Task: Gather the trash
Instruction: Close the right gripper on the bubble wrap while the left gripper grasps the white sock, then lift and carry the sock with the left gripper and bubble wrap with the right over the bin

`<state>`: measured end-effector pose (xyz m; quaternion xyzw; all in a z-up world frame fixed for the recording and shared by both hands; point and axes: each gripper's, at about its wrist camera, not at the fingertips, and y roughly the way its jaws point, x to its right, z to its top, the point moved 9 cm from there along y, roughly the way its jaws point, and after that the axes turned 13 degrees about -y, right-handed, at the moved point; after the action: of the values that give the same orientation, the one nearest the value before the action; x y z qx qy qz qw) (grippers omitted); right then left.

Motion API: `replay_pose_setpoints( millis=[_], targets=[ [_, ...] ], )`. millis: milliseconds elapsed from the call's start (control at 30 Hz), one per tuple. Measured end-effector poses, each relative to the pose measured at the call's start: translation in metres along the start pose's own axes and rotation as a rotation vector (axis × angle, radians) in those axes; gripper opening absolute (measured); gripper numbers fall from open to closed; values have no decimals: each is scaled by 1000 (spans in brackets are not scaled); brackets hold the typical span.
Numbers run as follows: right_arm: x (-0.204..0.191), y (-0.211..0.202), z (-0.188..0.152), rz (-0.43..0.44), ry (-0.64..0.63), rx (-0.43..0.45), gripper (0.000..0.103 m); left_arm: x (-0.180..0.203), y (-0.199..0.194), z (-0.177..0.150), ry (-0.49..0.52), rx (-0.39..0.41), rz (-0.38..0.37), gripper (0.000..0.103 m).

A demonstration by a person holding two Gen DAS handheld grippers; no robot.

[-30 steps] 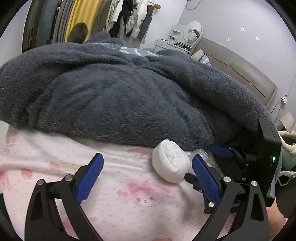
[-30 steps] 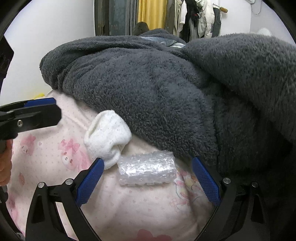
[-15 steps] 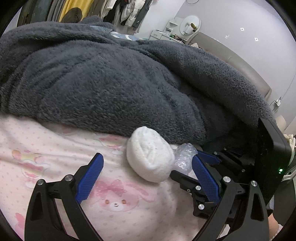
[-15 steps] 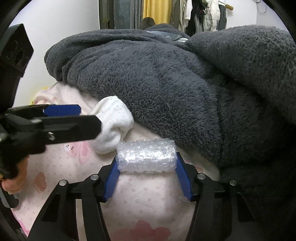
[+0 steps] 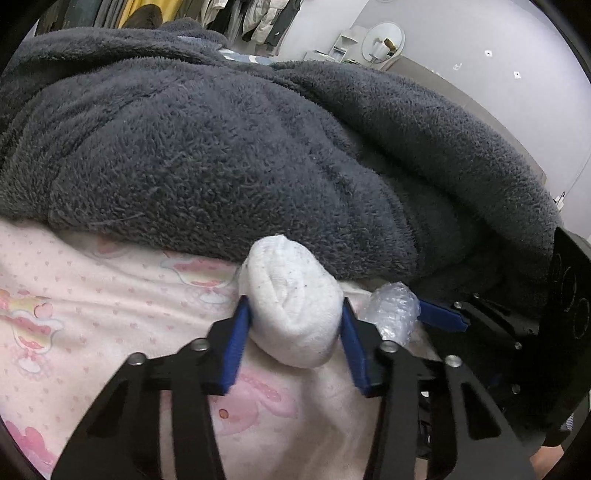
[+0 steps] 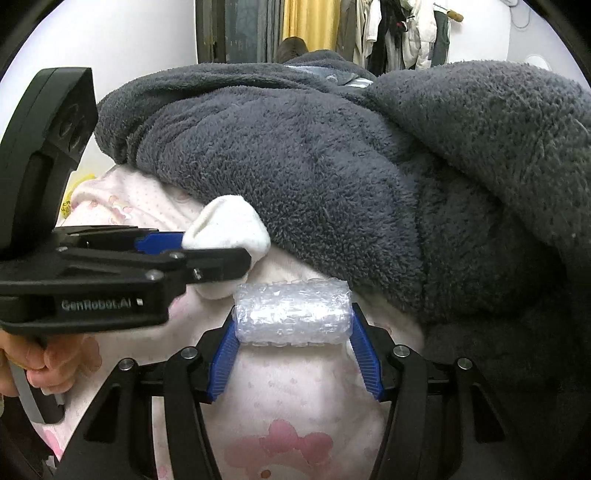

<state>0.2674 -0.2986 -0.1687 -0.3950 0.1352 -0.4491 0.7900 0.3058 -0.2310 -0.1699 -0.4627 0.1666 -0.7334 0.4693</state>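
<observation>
A rolled white sock (image 5: pixel 291 306) lies on the pink patterned bed sheet (image 5: pixel 92 295) at the edge of the grey fleece blanket (image 5: pixel 221 147). My left gripper (image 5: pixel 293 332) is shut on the sock, its blue pads pressing both sides. A roll of clear bubble wrap (image 6: pixel 291 314) lies just right of the sock. My right gripper (image 6: pixel 293 343) is shut on the bubble wrap, gripping its two ends. The sock (image 6: pixel 227 225) and the left gripper (image 6: pixel 207 258) show at the left of the right wrist view; the bubble wrap (image 5: pixel 391 310) and right gripper (image 5: pixel 443 319) show at the right of the left wrist view.
The thick grey blanket (image 6: pixel 332 166) is heaped right behind both objects. The pink sheet (image 6: pixel 295 398) extends toward me. Hanging clothes (image 6: pixel 388 33), a grey headboard (image 5: pixel 461 107) and a white dresser with a round mirror (image 5: pixel 380 40) stand beyond.
My left gripper moved in around the sock and closed from wide open to shut on it. My right gripper closed on the bubble wrap a half second earlier and still holds it.
</observation>
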Motion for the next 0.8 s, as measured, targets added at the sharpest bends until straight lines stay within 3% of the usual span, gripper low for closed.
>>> replay_pose_setpoints(
  millis=[367,800],
  targets=[
    [5,-9,-1,4,65,-11,57,-8,-24,4,63,58,57,39],
    [-7,-27,26,51,167,22,58,-28,-73,14,184,143,150,39]
  ],
)
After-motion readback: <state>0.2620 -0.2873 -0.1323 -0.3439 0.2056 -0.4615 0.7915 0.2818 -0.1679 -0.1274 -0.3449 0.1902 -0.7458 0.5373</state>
